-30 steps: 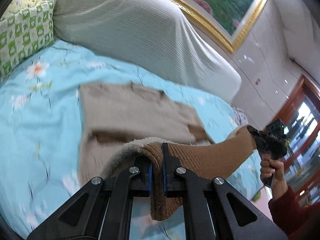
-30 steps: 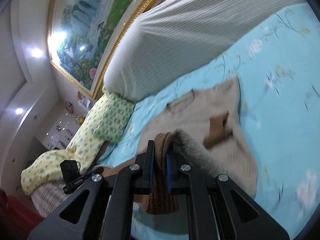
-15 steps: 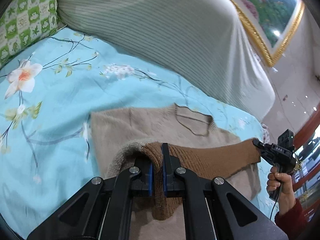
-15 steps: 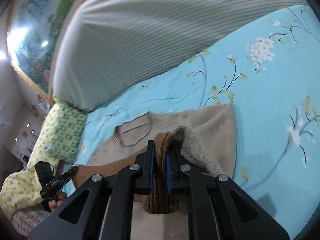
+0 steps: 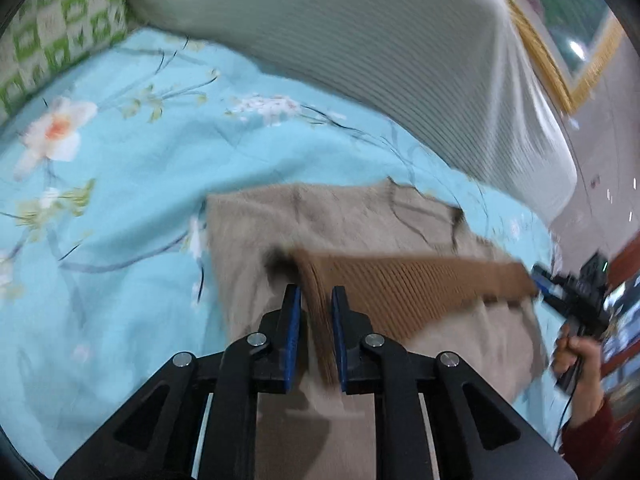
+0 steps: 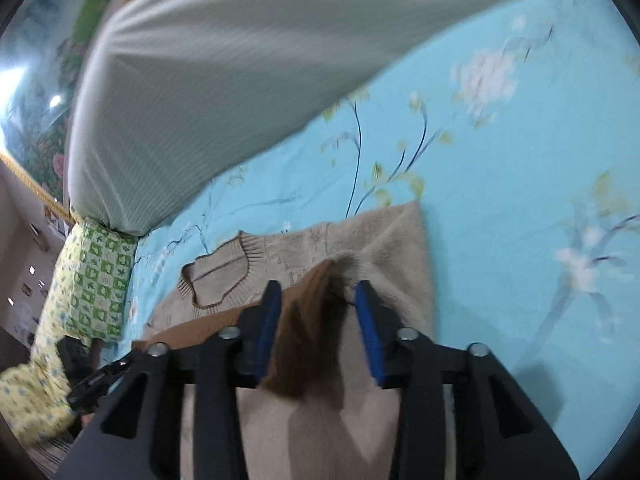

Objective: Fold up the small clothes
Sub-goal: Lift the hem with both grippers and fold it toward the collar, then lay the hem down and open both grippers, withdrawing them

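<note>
Fabric: beige knitted sweater (image 5: 352, 232) lies flat on a turquoise flowered bedsheet (image 5: 120, 184), its neckline at the far side, near a grey ribbed bolster (image 5: 360, 52).
Hem: brown ribbed hem band (image 5: 420, 284) is folded up over the sweater's body and lies across its middle, short of the neckline.
Change: half a second ago both grippers pinched this band tight; both sets of jaws have just been opening, and the band now sags between them.
Left gripper (image 5: 316, 316): released a little, blue pads barely parted, the band's left end loose in the gap.
Right gripper (image 6: 316, 312): released wider, pads clear of the band's right end, which droops between them.
Meaning: the bottom-to-top fold appears laid down and let go; pulling both grippers back clear looks like the next step.
</note>
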`<state>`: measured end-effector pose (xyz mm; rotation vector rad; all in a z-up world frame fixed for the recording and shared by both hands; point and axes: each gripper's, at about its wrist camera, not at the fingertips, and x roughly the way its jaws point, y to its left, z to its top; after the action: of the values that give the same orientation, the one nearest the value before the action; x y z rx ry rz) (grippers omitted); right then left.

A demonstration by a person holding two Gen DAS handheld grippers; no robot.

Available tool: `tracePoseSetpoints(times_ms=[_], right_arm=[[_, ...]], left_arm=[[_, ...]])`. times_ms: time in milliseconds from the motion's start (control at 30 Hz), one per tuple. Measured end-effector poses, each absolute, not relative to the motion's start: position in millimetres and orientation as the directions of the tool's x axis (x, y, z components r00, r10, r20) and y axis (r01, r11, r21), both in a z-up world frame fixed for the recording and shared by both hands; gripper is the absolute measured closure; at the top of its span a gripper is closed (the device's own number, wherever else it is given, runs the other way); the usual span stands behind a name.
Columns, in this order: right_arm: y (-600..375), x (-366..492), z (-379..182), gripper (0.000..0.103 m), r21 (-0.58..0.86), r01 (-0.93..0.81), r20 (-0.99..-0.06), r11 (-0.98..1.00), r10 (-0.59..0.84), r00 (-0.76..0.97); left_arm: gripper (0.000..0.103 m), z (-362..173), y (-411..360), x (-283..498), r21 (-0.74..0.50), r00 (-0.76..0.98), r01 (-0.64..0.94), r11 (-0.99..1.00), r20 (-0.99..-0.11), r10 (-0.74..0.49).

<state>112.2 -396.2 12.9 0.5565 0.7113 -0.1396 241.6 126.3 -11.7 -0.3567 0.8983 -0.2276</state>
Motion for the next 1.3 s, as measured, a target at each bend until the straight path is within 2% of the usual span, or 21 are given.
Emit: tracePoseSetpoints(times_ms=[133, 267, 333, 367, 467, 533, 667, 733, 833, 900, 1167, 1233, 1300], right_arm=[[-355.4, 82.1, 27.0, 0.061, 0.386, 0.158, -0.636, 0.909, 0.138, 0.759], [-292.3, 84.6, 5.9, 0.061, 0.302, -0.060, -0.720, 0.951, 0.269, 0.640], [-269.1, 97.3, -9.5, 0.061, 0.279, -0.157, -0.766, 0.947, 0.319, 0.559], [-261.6, 104.0, -15.6, 0.061, 0.268, -0.182, -0.786, 0.946, 0.324, 0.526], [-255.1, 132.3, -30.5, 0.061, 0.176, -0.206, -0.860, 0.963, 0.252, 0.444], [-265.8, 146.6, -28.5, 0.061, 0.155, -0.184, -0.860, 0.971, 0.224, 0.458], [-317.5, 179.5, -22.6, 0.061, 0.086, 0.009, -0.852, 0.996, 0.069, 0.519], [-349.8, 189.6, -18.0, 0.061, 0.134, 0.124, -0.817, 0.983, 0.039, 0.575], [-381.2, 188.4, -12.1, 0.061, 0.245, 0.244, -0.760, 0.939, 0.030, 0.649], [-391.0, 179.9, -8.2, 0.061, 0.260, 0.314, -0.733, 0.913, -0.025, 0.680], [-378.8, 119.7, 8.0, 0.061, 0.288, 0.316, -0.686, 0.904, -0.036, 0.727], [-367.2, 101.7, 10.8, 0.059, 0.289, 0.301, -0.683, 0.909, -0.025, 0.730], [-353.5, 84.5, 10.6, 0.057, 0.298, 0.284, -0.678, 0.911, -0.007, 0.735]], left_arm=[[0.088, -5.2, 82.9, 196.6, -0.377, 0.547, 0.191, 0.906, -0.725, -0.418], [0.085, -20.5, 23.5, 187.3, -0.382, 0.435, 0.322, 0.866, -0.753, -0.493], [0.084, -30.0, 3.8, 197.5, -0.344, 0.407, 0.346, 0.873, -0.783, -0.470], [0.085, -34.5, -0.1, 205.0, -0.325, 0.402, 0.343, 0.881, -0.797, -0.450], [0.085, -40.6, 13.7, 234.1, -0.375, 0.389, 0.303, 0.876, -0.791, -0.473], [0.086, -37.7, 36.1, 255.7, -0.432, 0.396, 0.270, 0.861, -0.765, -0.508], [0.086, -27.8, 76.0, 288.3, -0.409, 0.488, 0.160, 0.898, -0.759, -0.432], [0.076, -27.6, 99.3, 302.7, -0.351, 0.545, 0.063, 0.934, -0.772, -0.326], [0.077, -34.1, 135.6, 316.4, -0.406, 0.580, -0.037, 0.913, -0.752, -0.311], [0.079, -39.8, 146.5, 318.7, -0.449, 0.593, -0.072, 0.891, -0.737, -0.324], [0.076, -25.3, 129.6, 283.4, -0.405, 0.604, -0.051, 0.913, -0.740, -0.295], [0.073, -17.2, 124.8, 260.8, -0.410, 0.612, -0.033, 0.912, -0.729, -0.305], [0.064, -9.7, 120.0, 236.3, -0.415, 0.617, -0.017, 0.910, -0.720, -0.317]])
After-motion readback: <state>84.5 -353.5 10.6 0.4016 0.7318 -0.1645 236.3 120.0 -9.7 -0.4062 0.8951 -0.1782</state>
